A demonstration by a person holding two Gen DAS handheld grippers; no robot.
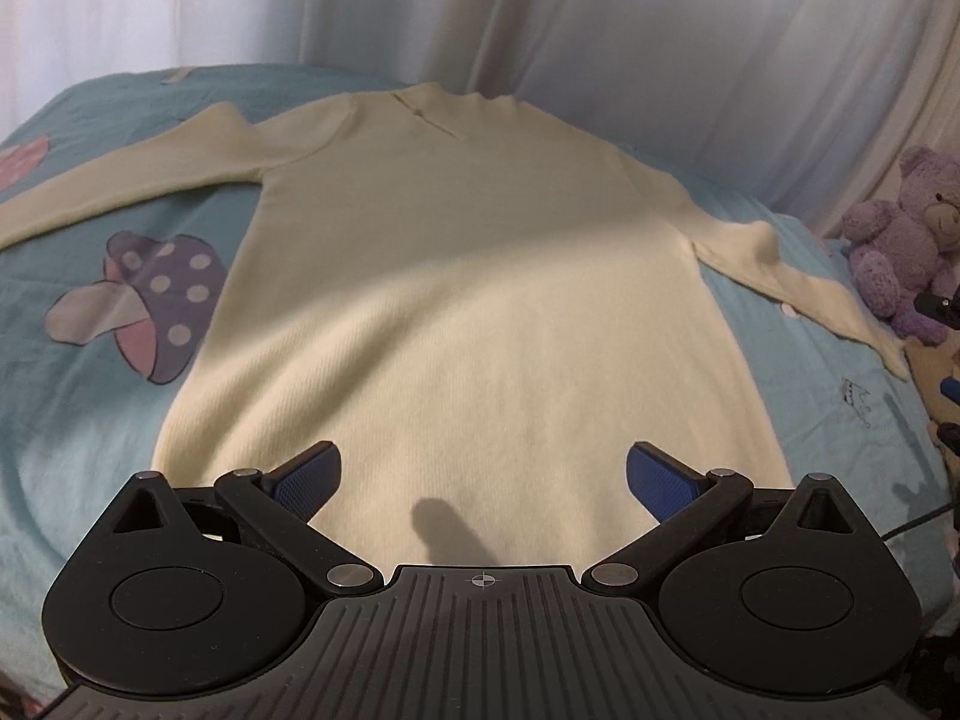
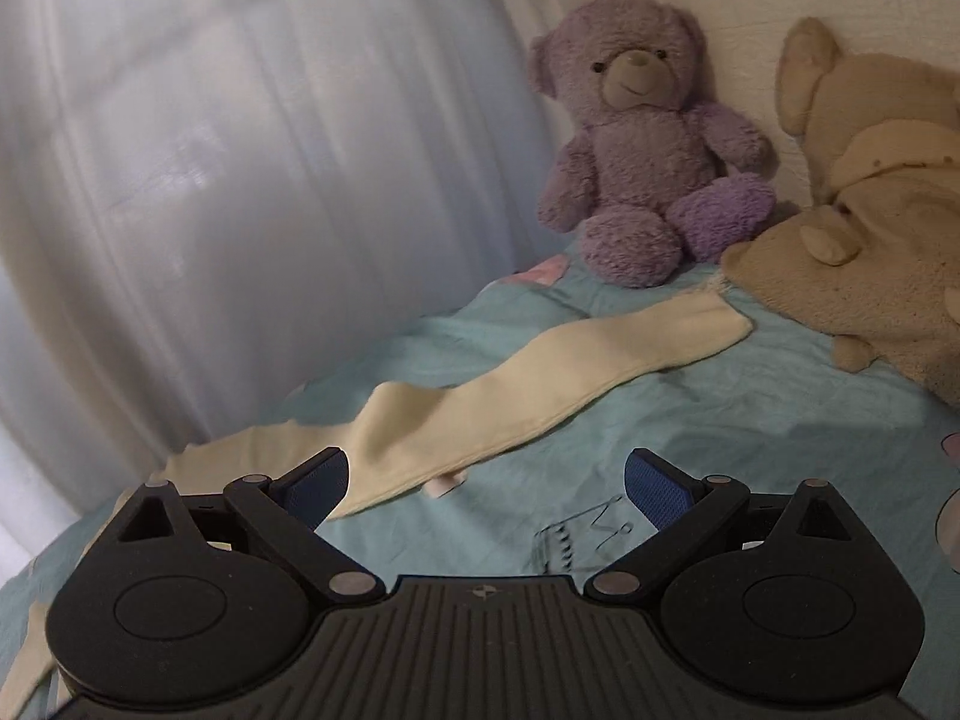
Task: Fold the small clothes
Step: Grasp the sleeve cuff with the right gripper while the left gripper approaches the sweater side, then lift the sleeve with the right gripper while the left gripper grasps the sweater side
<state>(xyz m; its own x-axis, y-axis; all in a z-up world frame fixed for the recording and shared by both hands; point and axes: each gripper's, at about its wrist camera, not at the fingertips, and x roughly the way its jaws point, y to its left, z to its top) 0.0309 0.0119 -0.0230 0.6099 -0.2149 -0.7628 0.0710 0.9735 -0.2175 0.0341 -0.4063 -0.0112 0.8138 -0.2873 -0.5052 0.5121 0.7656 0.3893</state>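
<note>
We have not yet folded anything: the cream knit sweater (image 1: 456,276) lies flat ahead of our left gripper (image 1: 483,477), its sleeve (image 2: 540,372) stretched beyond our right gripper (image 2: 486,480); both stand wide, holding nothing.
</note>
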